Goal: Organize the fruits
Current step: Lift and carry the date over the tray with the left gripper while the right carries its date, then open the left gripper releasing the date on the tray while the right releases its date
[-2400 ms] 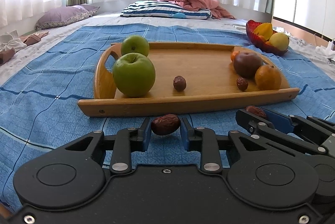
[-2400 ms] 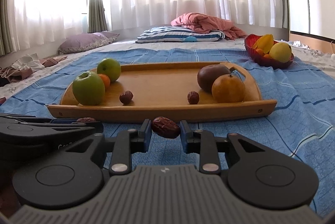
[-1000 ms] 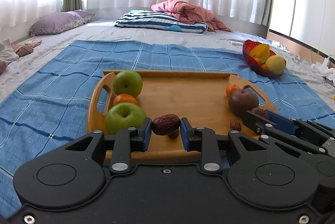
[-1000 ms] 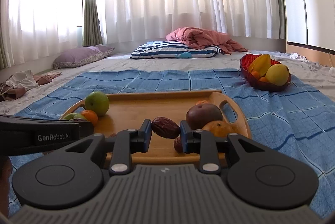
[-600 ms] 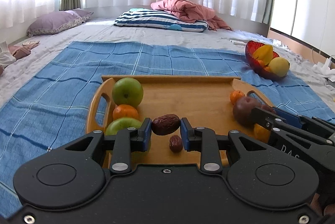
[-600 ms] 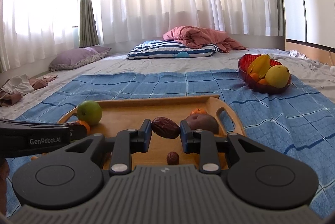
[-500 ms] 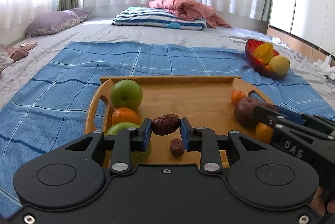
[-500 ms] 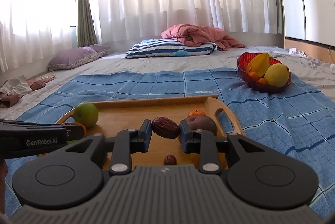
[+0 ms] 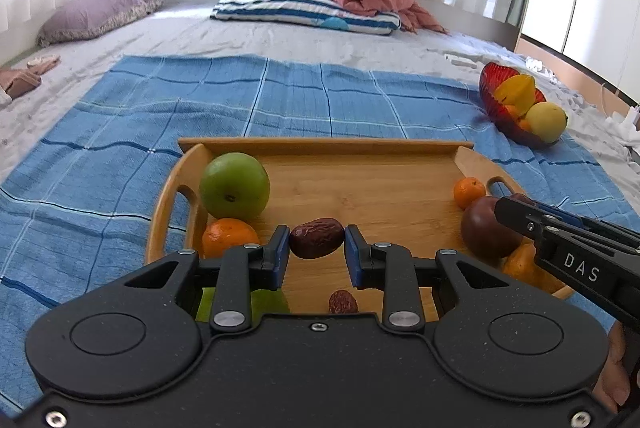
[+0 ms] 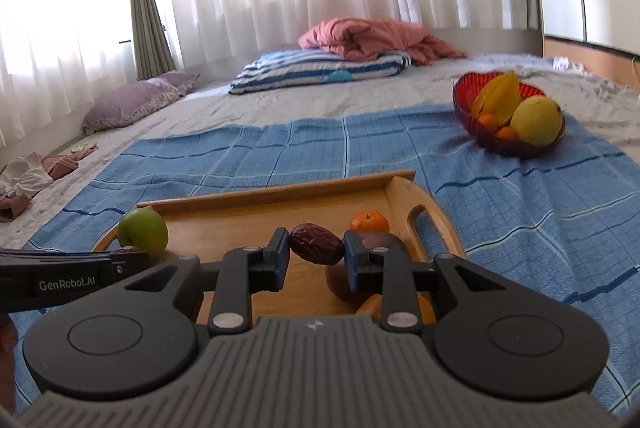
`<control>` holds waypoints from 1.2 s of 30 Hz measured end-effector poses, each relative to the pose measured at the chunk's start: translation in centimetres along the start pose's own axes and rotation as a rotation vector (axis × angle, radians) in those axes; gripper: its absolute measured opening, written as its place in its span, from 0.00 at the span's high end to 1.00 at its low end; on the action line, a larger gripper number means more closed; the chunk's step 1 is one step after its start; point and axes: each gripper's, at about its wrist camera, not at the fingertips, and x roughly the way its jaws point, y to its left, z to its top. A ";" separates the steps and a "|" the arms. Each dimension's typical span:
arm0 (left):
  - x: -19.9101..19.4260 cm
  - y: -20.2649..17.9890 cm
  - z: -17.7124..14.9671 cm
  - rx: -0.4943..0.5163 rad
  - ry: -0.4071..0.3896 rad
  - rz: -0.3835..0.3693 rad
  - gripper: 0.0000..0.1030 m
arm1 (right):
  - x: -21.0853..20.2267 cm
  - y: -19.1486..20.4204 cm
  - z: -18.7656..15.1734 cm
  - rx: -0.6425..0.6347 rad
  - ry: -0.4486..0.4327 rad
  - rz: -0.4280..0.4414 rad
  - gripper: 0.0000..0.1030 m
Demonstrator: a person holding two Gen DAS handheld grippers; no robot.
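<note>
My left gripper is shut on a brown date, held above the near part of a wooden tray. My right gripper is shut on another brown date over the tray's right side. On the tray lie a green apple, a small orange, a second green apple partly hidden under my left gripper, a loose date, a mandarin and a dark round fruit.
A red bowl with a starfruit, a yellow fruit and small oranges sits on the blue blanket to the far right. A striped pillow, a pink quilt and a purple pillow lie farther back by the curtains.
Both grippers have risen and moved forward over the tray, each still holding its date. The tray's near edge has passed under the grippers.
</note>
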 end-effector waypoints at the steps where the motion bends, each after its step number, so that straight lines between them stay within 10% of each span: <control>1: 0.3 0.0 0.1 -0.002 0.007 0.000 0.73 | 0.3 -0.1 0.2 0.006 0.011 0.003 0.67; 36: 6.7 1.1 1.0 0.038 0.103 -0.049 0.73 | 9.1 2.5 2.9 -0.115 0.268 -0.003 0.67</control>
